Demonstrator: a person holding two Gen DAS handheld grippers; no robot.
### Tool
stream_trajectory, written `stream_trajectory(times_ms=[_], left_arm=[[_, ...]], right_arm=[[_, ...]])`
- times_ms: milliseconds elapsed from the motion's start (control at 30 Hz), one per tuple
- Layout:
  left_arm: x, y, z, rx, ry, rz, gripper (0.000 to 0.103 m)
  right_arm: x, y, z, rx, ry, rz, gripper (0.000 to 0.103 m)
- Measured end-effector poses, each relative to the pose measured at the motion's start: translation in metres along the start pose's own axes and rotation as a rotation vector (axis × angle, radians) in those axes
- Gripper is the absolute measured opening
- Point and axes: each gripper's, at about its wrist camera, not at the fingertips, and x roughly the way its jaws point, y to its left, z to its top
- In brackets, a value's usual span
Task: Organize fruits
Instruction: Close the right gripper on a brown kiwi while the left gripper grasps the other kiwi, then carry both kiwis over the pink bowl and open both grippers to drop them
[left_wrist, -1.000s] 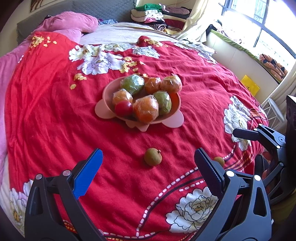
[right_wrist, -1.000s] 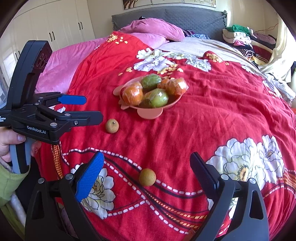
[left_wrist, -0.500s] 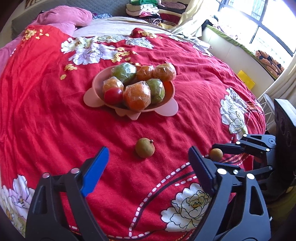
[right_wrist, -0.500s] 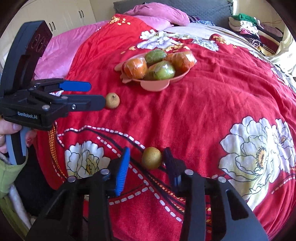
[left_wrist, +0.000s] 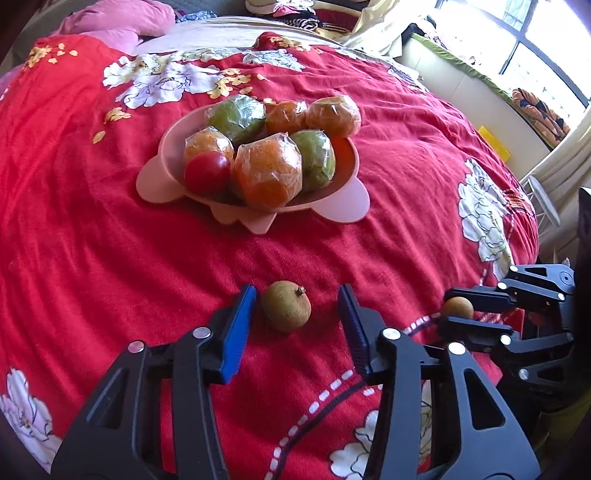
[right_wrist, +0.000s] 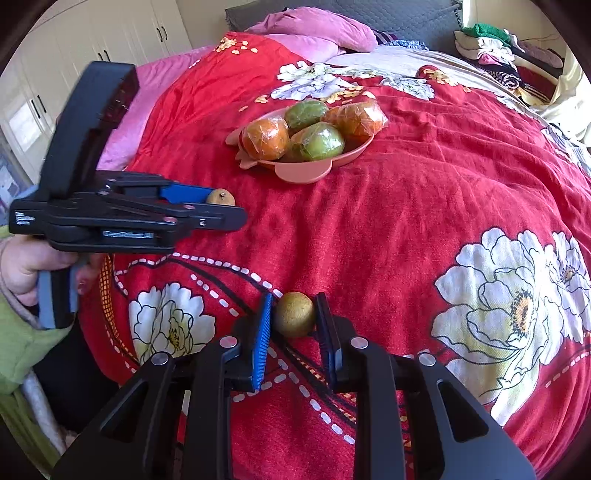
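Note:
A pink bowl (left_wrist: 347, 206) on the red bedspread holds several plastic-wrapped oranges and green fruits and a red tomato (left_wrist: 207, 173); it also shows in the right wrist view (right_wrist: 303, 173). My left gripper (left_wrist: 295, 306) is open, its fingers on either side of a small brown fruit (left_wrist: 287, 305) lying on the spread, with gaps on both sides. My right gripper (right_wrist: 293, 314) is shut on a second small brown fruit (right_wrist: 294, 314), both pads touching it, low on the spread. The left gripper also shows in the right wrist view (right_wrist: 221, 206).
The red flowered bedspread (right_wrist: 424, 229) covers the bed. Pink pillows (right_wrist: 314, 29) and a grey headboard lie at the far end, with folded clothes (right_wrist: 498, 48) at the far right. The bed edge and a window (left_wrist: 535, 44) are at the right.
Both grippers moved forward and down to the loose fruits. The left jaws narrowed around its fruit. The right jaws closed until they touch the other fruit.

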Motion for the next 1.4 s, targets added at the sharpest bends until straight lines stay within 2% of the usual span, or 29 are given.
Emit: stream_trajectory(times_ms=[67,167,467,800,1400], left_arm=[[0.001,0.001,0.001,-0.001,-0.004,0.009,0.025],[0.003,0.009,0.001,-0.030,-0.011,-0.004,0.019],[-0.021,0.015,0.011,-0.051,-0.059,-0.054,0.018],[-0.047,0.036,0.036,-0.073,-0.129,-0.021,0.018],[-0.022,0.062,0.077,-0.070,-0.121,0.004,0.018]], right_arm=[[-0.002,0.001,0.001,0.000,-0.008,0.004,0.022],[-0.005,0.002,0.005,0.000,-0.026,0.014,0.022],[-0.012,0.004,0.023,-0.010,-0.063,0.023,0.022],[-0.015,0.000,0.050,-0.016,-0.112,0.015,0.022],[0.004,-0.013,0.096,-0.030,-0.154,0.008,0.022]])
